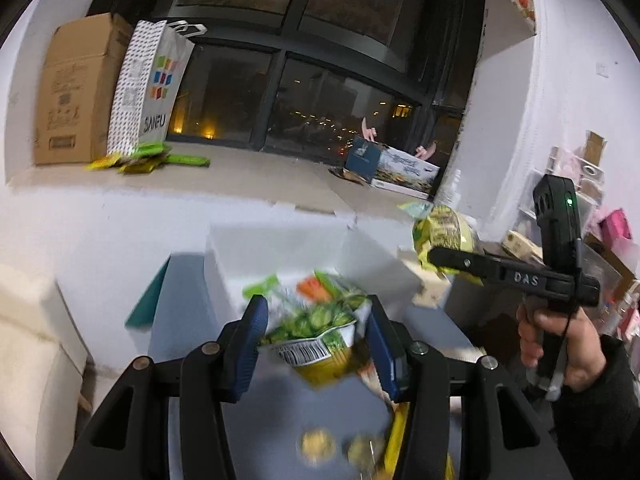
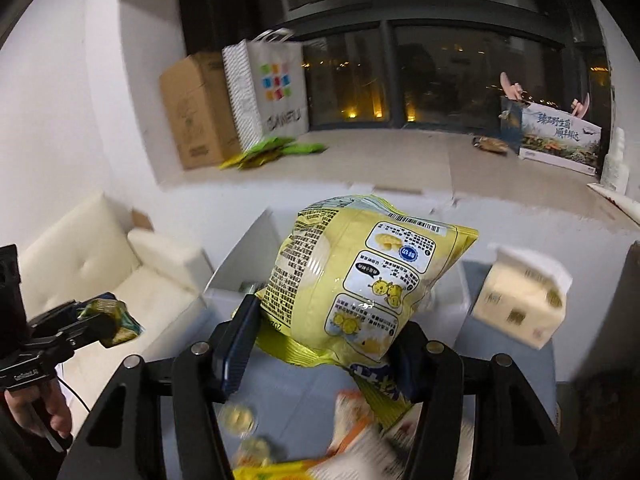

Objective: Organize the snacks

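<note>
My left gripper (image 1: 314,334) is shut on a green snack bag (image 1: 320,320) with a barcode and holds it in the air before a white open box (image 1: 280,248). My right gripper (image 2: 320,340) is shut on a puffy yellow snack bag (image 2: 360,280), held up above the table. In the left wrist view the right gripper (image 1: 434,258) shows at the right with the yellow bag (image 1: 444,232). In the right wrist view the left gripper (image 2: 98,322) shows at the far left with the green bag (image 2: 116,322). More snack packets (image 2: 360,440) and round gold-wrapped pieces (image 1: 318,444) lie blurred on the grey table.
A cream carton (image 2: 520,300) stands at the table's right. A white sofa (image 2: 100,264) is to the left. On the window ledge stand a cardboard box (image 1: 76,92), a SANFU paper bag (image 1: 148,84) with green packets (image 1: 152,158) at its foot, and a printed box (image 1: 396,168).
</note>
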A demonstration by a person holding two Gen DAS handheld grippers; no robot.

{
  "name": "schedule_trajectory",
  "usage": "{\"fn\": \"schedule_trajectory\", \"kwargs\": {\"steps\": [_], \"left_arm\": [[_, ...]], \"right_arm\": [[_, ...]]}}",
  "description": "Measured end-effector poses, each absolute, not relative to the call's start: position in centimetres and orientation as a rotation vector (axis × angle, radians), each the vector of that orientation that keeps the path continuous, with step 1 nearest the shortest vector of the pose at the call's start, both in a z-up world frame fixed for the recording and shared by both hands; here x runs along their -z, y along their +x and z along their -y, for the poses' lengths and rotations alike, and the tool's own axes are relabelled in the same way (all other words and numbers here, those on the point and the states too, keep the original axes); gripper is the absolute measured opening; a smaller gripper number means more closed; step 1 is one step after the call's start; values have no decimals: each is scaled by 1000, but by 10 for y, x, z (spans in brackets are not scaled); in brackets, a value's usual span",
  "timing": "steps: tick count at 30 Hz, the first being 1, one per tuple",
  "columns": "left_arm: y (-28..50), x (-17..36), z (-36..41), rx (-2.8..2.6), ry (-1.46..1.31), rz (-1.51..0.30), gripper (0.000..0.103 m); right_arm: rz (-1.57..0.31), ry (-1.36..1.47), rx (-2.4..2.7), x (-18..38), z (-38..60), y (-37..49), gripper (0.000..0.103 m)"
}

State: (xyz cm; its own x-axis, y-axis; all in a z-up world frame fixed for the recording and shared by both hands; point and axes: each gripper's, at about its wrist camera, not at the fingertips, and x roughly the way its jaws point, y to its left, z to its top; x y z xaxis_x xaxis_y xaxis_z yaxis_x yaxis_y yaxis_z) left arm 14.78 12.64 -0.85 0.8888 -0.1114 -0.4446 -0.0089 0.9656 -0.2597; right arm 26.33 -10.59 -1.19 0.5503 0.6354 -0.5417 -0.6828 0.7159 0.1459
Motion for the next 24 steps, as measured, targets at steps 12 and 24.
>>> {"fn": "schedule_trajectory", "kwargs": {"steps": [12,24], "left_arm": [[267,1,-127,42,-155,-588,6],[181,53,-97,36,-114,-645,103]], "right_arm": [[-764,-67,-701,26,77,380,63],[-671,-35,-774,12,95,346,63]]}}
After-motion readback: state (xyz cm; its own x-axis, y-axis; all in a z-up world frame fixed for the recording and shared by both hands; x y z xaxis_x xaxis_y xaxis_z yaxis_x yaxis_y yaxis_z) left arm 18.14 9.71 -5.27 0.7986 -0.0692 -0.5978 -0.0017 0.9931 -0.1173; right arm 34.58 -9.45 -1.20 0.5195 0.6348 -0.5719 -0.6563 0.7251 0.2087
